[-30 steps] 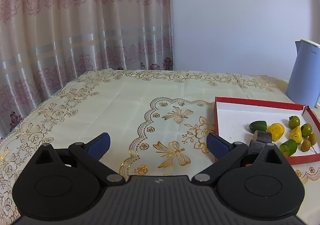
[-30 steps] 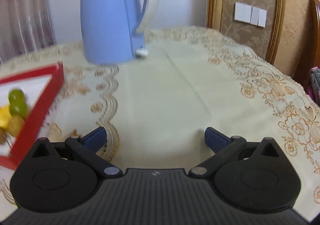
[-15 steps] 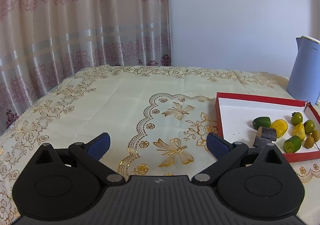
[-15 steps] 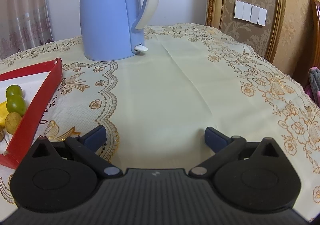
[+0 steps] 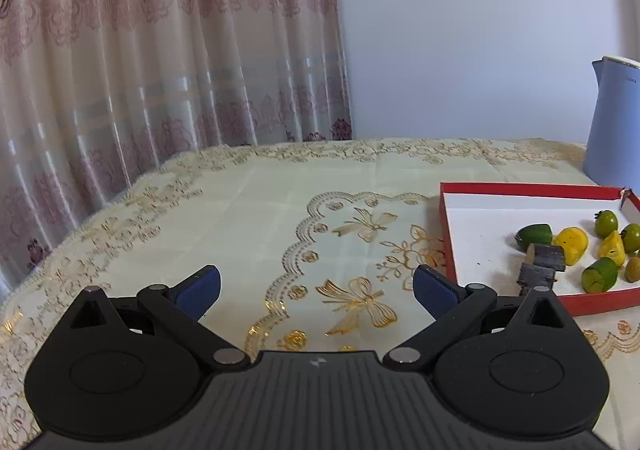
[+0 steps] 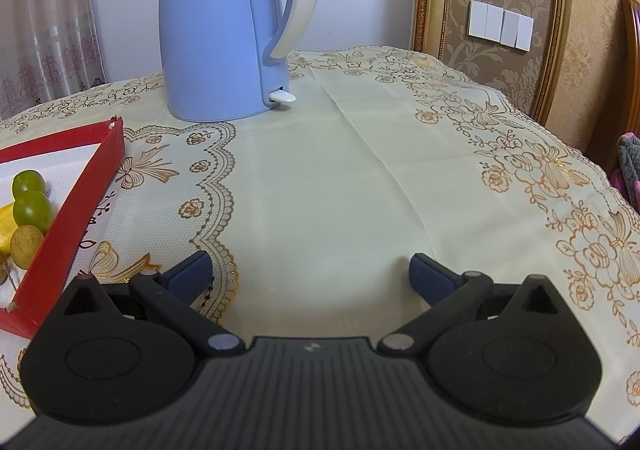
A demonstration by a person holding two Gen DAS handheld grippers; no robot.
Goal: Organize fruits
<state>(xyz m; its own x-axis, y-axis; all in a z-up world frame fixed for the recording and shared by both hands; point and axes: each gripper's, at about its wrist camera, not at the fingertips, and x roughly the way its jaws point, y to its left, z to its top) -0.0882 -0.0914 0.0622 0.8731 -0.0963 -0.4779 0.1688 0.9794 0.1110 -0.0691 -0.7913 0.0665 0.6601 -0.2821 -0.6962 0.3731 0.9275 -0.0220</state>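
A: Where's the fruit?

B: All in the red tray (image 5: 448, 234) on the counter (image 5: 280, 217), bunched at its right end: 2 green grapes (image 6: 30, 201), yellow pieces (image 5: 572, 244), green chunks (image 5: 534, 236), and 2 dark cut blocks (image 5: 546, 256).

A: How will they handle?

B: Small and light, I'd guess, probably smooth and inclined to roll. Take each across its middle, gently.

A: And the tools?

B: Left gripper (image 5: 316, 290) sits low over bare cloth, just left of the tray, jaws spread wide, nothing between them. Right gripper (image 6: 310, 274) likewise low, just right of the tray, facing the kettle (image 6: 224, 21), jaws wide apart and empty.
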